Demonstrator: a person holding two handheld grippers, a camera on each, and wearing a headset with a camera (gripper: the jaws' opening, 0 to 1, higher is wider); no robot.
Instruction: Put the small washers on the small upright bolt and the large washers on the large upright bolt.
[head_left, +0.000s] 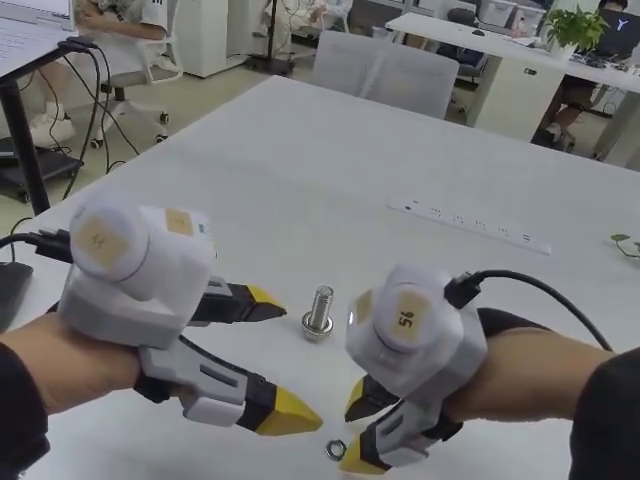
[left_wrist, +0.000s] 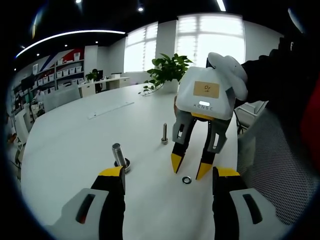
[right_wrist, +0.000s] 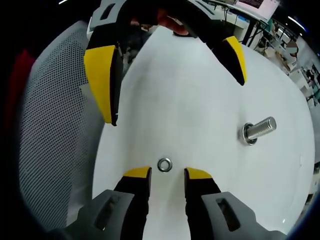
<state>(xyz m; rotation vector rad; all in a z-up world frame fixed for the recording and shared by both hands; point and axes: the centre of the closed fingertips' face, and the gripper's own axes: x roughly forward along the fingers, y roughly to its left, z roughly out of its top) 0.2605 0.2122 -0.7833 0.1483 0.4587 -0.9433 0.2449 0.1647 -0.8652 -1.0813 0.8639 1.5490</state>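
A large bolt (head_left: 319, 310) stands upright on the white table (head_left: 300, 180) with a washer round its base; it also shows as the large bolt (left_wrist: 118, 155) and the large bolt (right_wrist: 257, 130). A thin small bolt (left_wrist: 164, 134) stands further back. One small washer (right_wrist: 164, 164) lies flat on the table, just ahead of my right gripper (right_wrist: 167, 173), whose jaws stand slightly apart and point down at it. The same washer (head_left: 335, 450) and washer (left_wrist: 187, 179) sits beside the right gripper (head_left: 358, 432) tips. My left gripper (left_wrist: 170, 172) is open wide and holds nothing.
A white power strip (head_left: 470, 222) lies across the far right of the table. A grey chair (head_left: 385, 75) stands at the far edge, and a mesh chair (left_wrist: 280, 165) sits close by the near edge. A potted plant (left_wrist: 167, 70) stands at one end.
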